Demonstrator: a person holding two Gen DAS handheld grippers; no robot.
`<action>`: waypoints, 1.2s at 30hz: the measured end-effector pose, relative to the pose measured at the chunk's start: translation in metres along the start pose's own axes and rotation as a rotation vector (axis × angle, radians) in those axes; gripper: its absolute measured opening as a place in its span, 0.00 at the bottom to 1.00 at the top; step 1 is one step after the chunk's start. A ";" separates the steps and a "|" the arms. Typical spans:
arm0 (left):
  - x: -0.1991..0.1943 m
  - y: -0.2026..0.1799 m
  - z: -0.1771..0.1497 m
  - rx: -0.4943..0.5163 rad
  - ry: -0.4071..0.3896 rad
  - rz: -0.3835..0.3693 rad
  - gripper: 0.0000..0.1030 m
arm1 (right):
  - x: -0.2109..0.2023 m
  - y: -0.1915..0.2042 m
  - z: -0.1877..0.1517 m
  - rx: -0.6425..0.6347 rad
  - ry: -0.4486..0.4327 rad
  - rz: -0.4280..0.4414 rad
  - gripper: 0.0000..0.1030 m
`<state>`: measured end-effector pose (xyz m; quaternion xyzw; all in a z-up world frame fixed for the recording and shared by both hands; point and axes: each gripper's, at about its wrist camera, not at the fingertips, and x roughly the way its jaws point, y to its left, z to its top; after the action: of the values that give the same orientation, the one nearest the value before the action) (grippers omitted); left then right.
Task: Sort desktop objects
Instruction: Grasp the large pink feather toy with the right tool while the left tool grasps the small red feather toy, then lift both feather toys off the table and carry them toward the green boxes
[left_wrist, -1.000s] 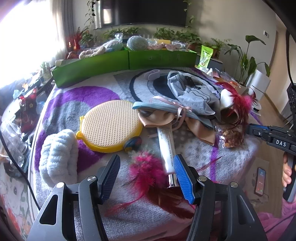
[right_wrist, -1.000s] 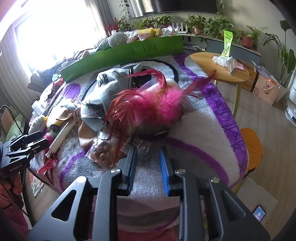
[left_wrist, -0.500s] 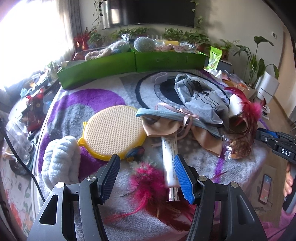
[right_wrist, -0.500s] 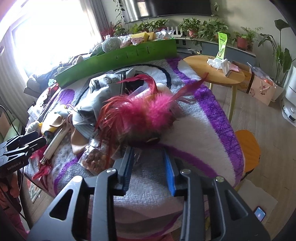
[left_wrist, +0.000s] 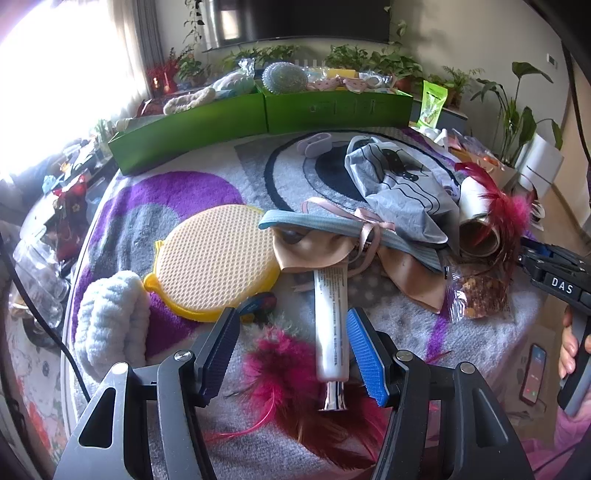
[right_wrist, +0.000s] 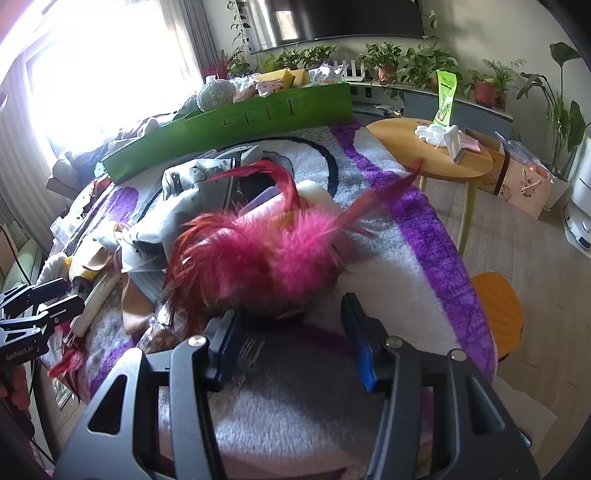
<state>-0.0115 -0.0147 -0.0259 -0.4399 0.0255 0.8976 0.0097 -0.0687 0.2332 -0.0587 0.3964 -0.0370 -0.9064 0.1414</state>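
**Feather toys and cream tube: handling assessment**

Left gripper (left_wrist: 293, 350) found released, jaws spread wide over the near edge of the plush rug (left_wrist: 177, 192), grasping nothing. White cosmetic tube (left_wrist: 330, 325) noted lying between the jaws, silver cap (left_wrist: 334, 397) toward the camera, flat crimped end tucked under the beige fabric bow (left_wrist: 325, 251) farther back. Pink feather toy (left_wrist: 288, 365) observed just left of the tube and partly beneath it, plumes trailing toward the near edge.

Right gripper (right_wrist: 291, 339) likewise found released, jaws apart and empty, set at the near base of a second, larger pink feather toy (right_wrist: 258, 254) on the right side of the rug. Blur on the plumes noted; contact with the pads could not be confirmed.

Judged as follows. Feathers very light, soft and springy; likely to compress to nothing and slip or shed if pinched at the tips. Best taken at the dense dark core near the base. Tube judged light, smooth and somewhat slippery, squeezable in the middle; firmer hold expected at the shoulder by the cap. Drag from the bow on the far end to be allowed for.

Green sorting bins (left_wrist: 258, 114) recorded along the far edge, already partly filled.
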 end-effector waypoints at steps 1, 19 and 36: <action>0.000 0.000 0.000 0.000 0.001 0.001 0.60 | 0.001 0.000 0.000 0.000 0.003 0.001 0.47; 0.003 -0.002 0.001 -0.002 0.005 0.004 0.60 | -0.007 -0.002 0.005 0.014 -0.027 0.039 0.14; 0.017 -0.010 -0.006 -0.117 0.141 0.084 0.60 | -0.045 0.006 0.014 -0.031 -0.163 0.203 0.14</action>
<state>-0.0172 -0.0056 -0.0432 -0.5004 -0.0080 0.8640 -0.0557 -0.0489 0.2393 -0.0160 0.3133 -0.0746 -0.9171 0.2351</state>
